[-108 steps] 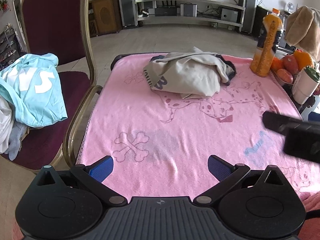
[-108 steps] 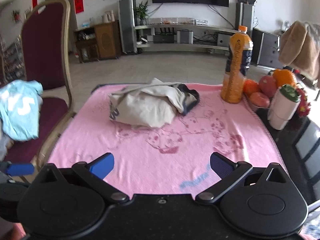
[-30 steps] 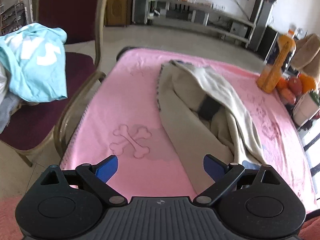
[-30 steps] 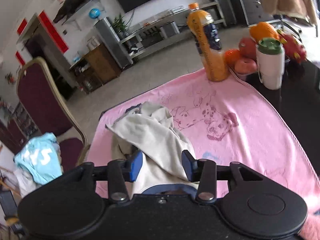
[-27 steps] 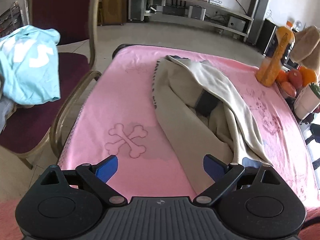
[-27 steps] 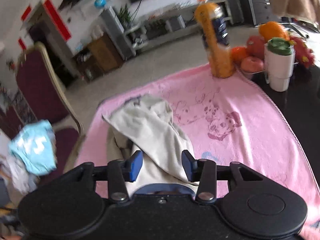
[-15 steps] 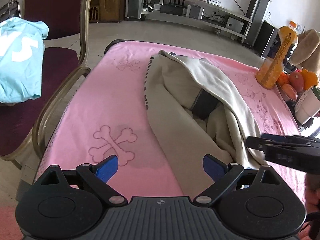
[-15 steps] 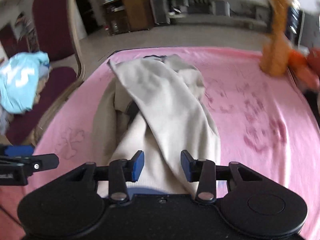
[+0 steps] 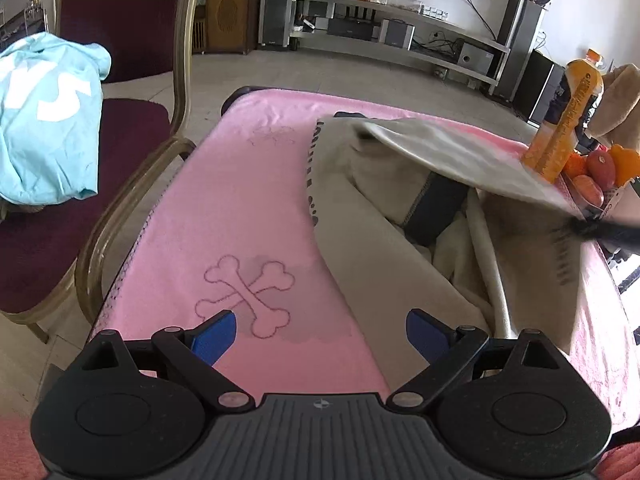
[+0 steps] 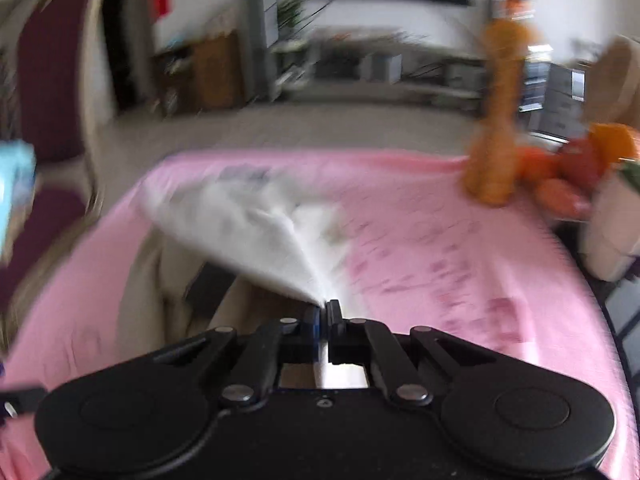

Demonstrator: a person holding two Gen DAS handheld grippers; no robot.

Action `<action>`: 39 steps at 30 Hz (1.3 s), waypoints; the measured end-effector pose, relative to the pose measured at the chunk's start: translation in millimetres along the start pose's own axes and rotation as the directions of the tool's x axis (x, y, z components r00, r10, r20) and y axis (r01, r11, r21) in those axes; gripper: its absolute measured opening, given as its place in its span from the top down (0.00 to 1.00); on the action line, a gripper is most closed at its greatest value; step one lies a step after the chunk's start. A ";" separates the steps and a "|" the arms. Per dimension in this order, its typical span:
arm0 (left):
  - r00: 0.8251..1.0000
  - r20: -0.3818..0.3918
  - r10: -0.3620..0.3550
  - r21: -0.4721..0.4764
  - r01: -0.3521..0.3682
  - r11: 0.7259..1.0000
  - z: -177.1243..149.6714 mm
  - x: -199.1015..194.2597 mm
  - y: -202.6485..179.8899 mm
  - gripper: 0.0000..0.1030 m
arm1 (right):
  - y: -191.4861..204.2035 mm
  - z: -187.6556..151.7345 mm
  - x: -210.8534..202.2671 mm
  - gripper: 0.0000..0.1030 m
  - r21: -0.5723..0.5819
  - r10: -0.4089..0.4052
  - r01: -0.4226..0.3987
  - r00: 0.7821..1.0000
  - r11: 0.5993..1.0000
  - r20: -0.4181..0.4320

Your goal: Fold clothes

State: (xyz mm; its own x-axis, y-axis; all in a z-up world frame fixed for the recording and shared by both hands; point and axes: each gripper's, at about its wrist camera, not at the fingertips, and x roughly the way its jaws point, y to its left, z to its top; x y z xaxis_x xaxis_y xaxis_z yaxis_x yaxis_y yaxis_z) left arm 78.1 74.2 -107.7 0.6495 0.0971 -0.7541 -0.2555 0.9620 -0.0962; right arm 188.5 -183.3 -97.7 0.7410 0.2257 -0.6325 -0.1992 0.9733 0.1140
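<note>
A second ago my right jaws stood partway open over the cloth; now my right gripper (image 10: 323, 309) has pinched tight on an edge of the beige sweatshirt (image 9: 384, 240), and that edge is drawn up and out to the right in a taut sheet, where before it lay draped along the body. The garment has gone from a heap at the far end of the table to a long shape stretched toward me.

It lies on the pink blanket (image 9: 240, 200), right of centre, with the dark blue collar lining (image 9: 434, 208) showing in the hollow under the raised flap. I hold the edge high, I judge, to spread the flap away from the body and lay the garment flat before any fold can be made.

My left gripper (image 9: 320, 334) hangs wide open with nothing between its blue pads (image 9: 212, 336), low over the near edge of the blanket, its right pad just at the sweatshirt's near hem, ready to take that side.

To the right, the orange juice bottle (image 9: 564, 124), the fruit (image 9: 600, 168) and a white cup (image 10: 612, 232) stand close to where the flap is heading; a wide sweep could knock them. On the left, a chair (image 9: 132, 152) holds a light blue garment (image 9: 44, 128), well clear.
</note>
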 end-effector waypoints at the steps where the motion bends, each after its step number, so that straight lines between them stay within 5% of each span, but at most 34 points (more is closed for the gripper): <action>1: 1.000 0.000 0.000 0.003 0.000 1.000 -0.6 -1.1 -1.1 0.09 | -17.5 6.1 -12.4 0.97 0.069 -0.006 0.005 1.000 0.998 0.021; 5: 1.000 -0.006 0.004 0.022 -0.004 1.000 -3.5 -4.5 -8.6 0.10 | -105.3 12.0 -50.7 0.97 0.352 -0.099 0.067 0.992 0.934 0.074; 8: 1.000 -0.007 0.012 0.048 -0.012 0.999 -6.0 -6.0 -15.5 0.10 | -170.1 -5.2 -59.1 0.97 0.533 -0.218 0.156 0.975 0.831 0.054; 10: 1.000 -0.011 0.013 0.061 -0.013 0.998 -7.7 -6.4 -22.2 0.10 | -206.7 -24.0 -55.4 0.97 0.641 -0.256 0.206 0.966 0.740 -0.016; 13: 1.000 -0.029 0.001 0.056 0.000 0.998 -8.9 -1.6 -31.0 0.10 | -240.6 -49.1 -43.2 0.97 0.730 -0.202 0.245 0.968 0.638 -0.148; 16: 0.997 -0.065 -0.034 0.032 0.036 0.999 -9.7 10.2 -40.3 0.11 | -244.4 -56.8 -42.6 0.93 0.738 -0.134 0.210 0.978 0.642 -0.162; 21: 0.978 -0.157 -0.134 -0.103 0.119 0.988 -6.9 40.8 -45.3 0.36 | -245.6 -59.7 -41.5 0.90 0.742 -0.057 0.154 0.986 0.652 -0.154; 26: 0.958 -0.114 -0.262 -0.389 0.199 0.900 -3.8 56.6 -29.0 0.45 | -244.7 -58.1 -36.9 0.79 0.752 -0.002 0.111 0.990 0.650 -0.144; 28: 0.949 -0.123 -0.289 -0.421 0.214 0.881 -3.1 64.8 -27.8 0.44 | -241.7 -56.6 -35.4 0.72 0.745 0.009 0.100 0.990 0.660 -0.140; 34: 0.912 -0.122 -0.392 -0.453 0.300 0.839 -9.0 83.8 -35.1 0.46 | -235.1 -53.6 -33.5 0.71 0.729 0.015 0.086 0.991 0.680 -0.131; 36: 0.913 -0.093 -0.398 -0.422 0.326 0.846 -7.6 87.7 -39.0 0.46 | -234.2 -53.4 -33.4 0.71 0.725 0.015 0.084 0.991 0.683 -0.130; 39: 0.895 -0.078 -0.438 -0.427 0.367 0.826 -7.2 96.3 -37.4 0.59 | -234.6 -53.3 -33.7 0.70 0.725 0.020 0.078 0.992 0.684 -0.125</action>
State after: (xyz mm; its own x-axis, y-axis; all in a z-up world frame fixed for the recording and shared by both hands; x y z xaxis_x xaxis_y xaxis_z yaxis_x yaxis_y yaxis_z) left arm 145.1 45.7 -181.3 0.6375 -0.3548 -0.6839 -0.2782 0.7218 -0.6338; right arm 176.1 -421.4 -144.0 0.6506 0.2382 -0.7210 0.3866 0.7133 0.5846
